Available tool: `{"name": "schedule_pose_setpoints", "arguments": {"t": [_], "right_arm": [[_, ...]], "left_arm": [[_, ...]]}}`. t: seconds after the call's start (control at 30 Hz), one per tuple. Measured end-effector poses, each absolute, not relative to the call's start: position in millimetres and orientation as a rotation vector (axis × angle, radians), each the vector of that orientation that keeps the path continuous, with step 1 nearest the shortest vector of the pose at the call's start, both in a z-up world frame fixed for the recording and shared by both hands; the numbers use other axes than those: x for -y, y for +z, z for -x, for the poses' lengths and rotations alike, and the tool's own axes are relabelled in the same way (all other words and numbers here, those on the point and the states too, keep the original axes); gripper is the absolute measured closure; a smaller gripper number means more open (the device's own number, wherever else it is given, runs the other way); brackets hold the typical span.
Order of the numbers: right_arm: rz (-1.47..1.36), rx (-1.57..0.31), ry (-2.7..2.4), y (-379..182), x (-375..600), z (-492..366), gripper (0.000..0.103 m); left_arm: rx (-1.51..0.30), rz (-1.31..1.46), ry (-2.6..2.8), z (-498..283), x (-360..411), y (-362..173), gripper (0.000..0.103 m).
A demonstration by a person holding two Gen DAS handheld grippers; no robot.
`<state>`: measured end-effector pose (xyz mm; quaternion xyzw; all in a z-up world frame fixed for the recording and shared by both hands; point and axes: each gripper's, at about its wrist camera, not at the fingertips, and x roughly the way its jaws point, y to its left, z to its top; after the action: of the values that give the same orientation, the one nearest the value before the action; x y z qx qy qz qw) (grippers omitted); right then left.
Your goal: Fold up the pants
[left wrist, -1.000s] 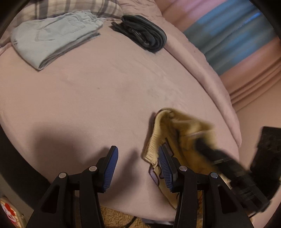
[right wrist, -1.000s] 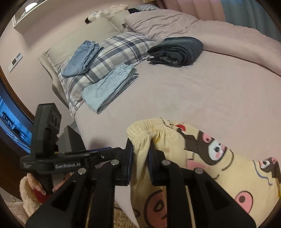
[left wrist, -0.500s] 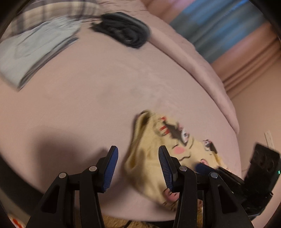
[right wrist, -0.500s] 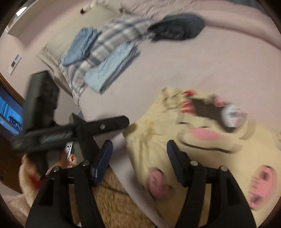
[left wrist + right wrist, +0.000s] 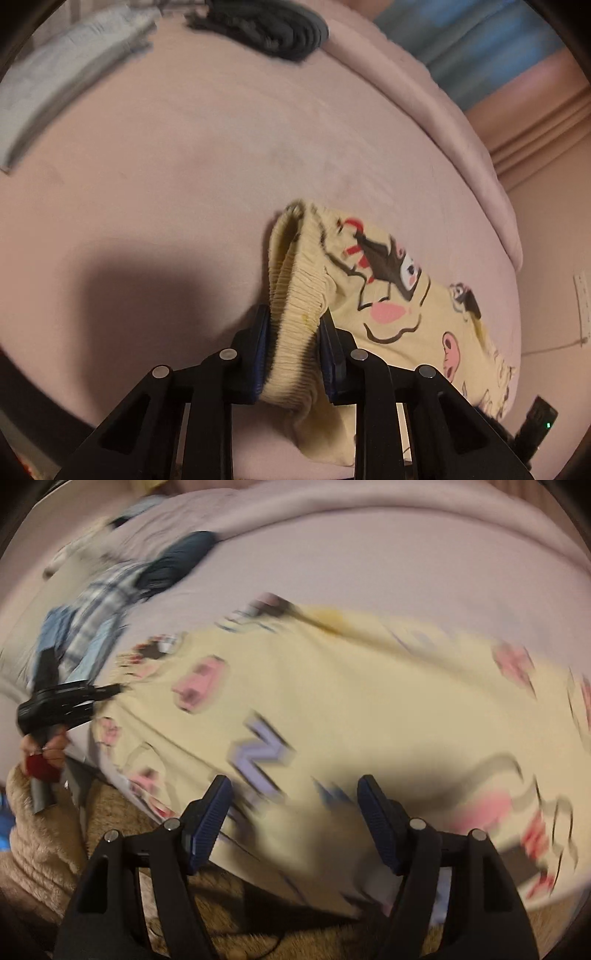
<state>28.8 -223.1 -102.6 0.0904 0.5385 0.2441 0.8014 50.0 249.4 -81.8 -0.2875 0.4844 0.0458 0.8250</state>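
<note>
Pale yellow cartoon-print pants (image 5: pixel 391 295) lie on the pink bed near its front edge. My left gripper (image 5: pixel 293 325) is shut on their ribbed elastic waistband (image 5: pixel 295 314) at the near corner. In the blurred right wrist view the pants (image 5: pixel 351 701) spread across the bed, legs running right. My right gripper (image 5: pixel 295 819) is open and empty, hovering over the pants' near edge. The left gripper's body (image 5: pixel 55 705) shows there at the far left, at the waistband.
Folded dark pants (image 5: pixel 273 26) and folded light blue pants (image 5: pixel 62 81) lie at the back of the bed. A plaid pillow (image 5: pixel 99 590) lies beyond. A tan fluffy rug (image 5: pixel 48 849) covers the floor below the bed's front edge. Curtains (image 5: pixel 480 55) hang at the right.
My right gripper let go of the waistband, opened and swung right along the pants. My left gripper moved onto the waistband and shut on it.
</note>
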Motion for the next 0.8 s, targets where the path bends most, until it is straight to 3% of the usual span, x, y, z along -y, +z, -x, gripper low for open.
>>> {"name": "schedule_pose_setpoints", "arguments": {"t": [0.17, 0.3, 0.47, 0.73, 0.8], "right_arm": [[-0.178, -1.16, 0.528, -97.1, 240.4, -4.4, 0.034], [-0.198, -1.17, 0.488, -103.7, 262.8, 13.6, 0.034], [-0.271, -1.186, 0.44, -109.0, 290.7, 30.3, 0.034], [-0.346, -1.128, 0.46, -100.3, 296.8, 41.0, 0.035], [-0.367, -1.111, 0.48, -100.2, 294.2, 36.8, 0.041]], "left_arm": [[-1.001, 0.546, 0.092, -44.6, -248.0, -64.2, 0.078], [-1.117, 0.493, 0.165, -56.6, -248.1, -97.6, 0.069], [-1.096, 0.399, 0.258, -53.4, -236.3, -87.2, 0.054], [-0.988, 0.35, 0.384, -28.1, -210.5, -41.3, 0.054], [-0.975, 0.371, 0.359, -21.4, -203.9, -37.9, 0.054]]}}
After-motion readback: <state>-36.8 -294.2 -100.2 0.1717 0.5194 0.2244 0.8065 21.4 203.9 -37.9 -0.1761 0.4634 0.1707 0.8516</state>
